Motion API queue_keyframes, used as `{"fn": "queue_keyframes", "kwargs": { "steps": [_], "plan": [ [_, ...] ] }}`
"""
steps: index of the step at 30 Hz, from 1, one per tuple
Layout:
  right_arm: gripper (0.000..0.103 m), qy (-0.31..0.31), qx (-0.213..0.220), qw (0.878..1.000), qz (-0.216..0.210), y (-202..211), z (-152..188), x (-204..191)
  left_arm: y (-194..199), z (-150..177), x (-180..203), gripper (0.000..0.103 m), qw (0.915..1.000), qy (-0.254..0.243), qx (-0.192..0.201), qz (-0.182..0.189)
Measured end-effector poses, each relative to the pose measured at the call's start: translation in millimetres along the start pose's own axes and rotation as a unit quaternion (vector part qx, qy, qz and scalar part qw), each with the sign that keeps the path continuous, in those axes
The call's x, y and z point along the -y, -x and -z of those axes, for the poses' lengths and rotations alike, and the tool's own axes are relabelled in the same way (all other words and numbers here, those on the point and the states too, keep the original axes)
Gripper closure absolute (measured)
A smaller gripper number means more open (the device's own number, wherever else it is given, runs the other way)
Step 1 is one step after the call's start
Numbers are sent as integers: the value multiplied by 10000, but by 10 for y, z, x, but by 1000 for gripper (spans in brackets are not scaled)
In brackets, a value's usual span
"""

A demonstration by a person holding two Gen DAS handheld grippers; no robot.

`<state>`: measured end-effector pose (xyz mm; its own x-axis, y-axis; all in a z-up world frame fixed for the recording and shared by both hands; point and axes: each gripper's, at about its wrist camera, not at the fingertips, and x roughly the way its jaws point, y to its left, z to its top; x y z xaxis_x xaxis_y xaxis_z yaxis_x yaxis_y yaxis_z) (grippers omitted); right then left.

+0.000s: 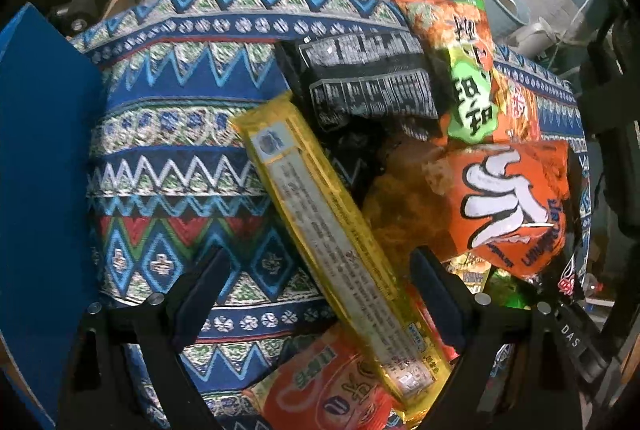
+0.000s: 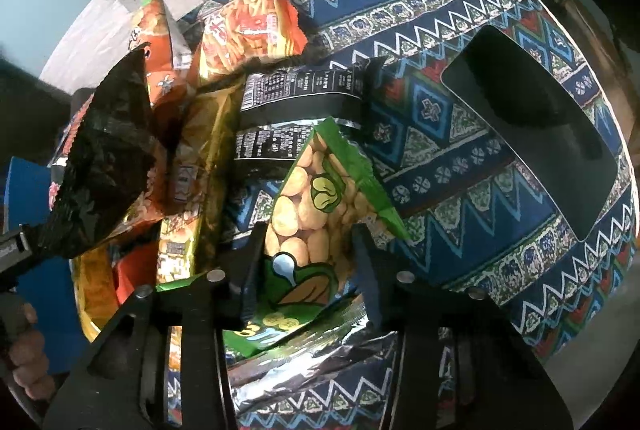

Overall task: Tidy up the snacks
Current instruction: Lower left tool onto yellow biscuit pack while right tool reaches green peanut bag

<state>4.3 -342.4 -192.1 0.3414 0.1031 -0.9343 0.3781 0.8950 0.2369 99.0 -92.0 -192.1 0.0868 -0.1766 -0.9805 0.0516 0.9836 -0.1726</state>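
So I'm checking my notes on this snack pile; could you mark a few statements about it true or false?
1. The right gripper has a green packet between its fingers. True.
2. The left gripper is clamped on a black packet. False: its fingers stand wide, straddling a long yellow packet.
3. The tablecloth is plain white. False: it has a blue zigzag pattern.
4. A black tray sits on the cloth. True.
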Motion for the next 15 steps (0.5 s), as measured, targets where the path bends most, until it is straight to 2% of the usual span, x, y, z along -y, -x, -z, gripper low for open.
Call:
{"fn": "queue_keyframes", "kwargs": {
  "steps": [1,2,6,8,10,15],
  "plan": [
    [60,-58,5,10000,-57,15,33,42,-9,-1,-5,18,10000,10,-14,43],
    [56,-110,-10,9999,-95,13,51,54,-27,2,-4,27,9999,31,-24,121],
    [42,-443,-164,9985,-259,4,177,252,-58,17,-38,51,9978,165,-38,634],
    [41,-502,-189,9981,-303,-4,162,292,-52,30,-42,54,9976,123,-2,677],
    [43,-533,-196,9979,-316,1,155,325,-37,57,-34,58,9975,53,57,706],
    [67,-248,87,9995,-177,164,142,246,103,159,-160,65,9967,-54,127,802]
  ]
}}
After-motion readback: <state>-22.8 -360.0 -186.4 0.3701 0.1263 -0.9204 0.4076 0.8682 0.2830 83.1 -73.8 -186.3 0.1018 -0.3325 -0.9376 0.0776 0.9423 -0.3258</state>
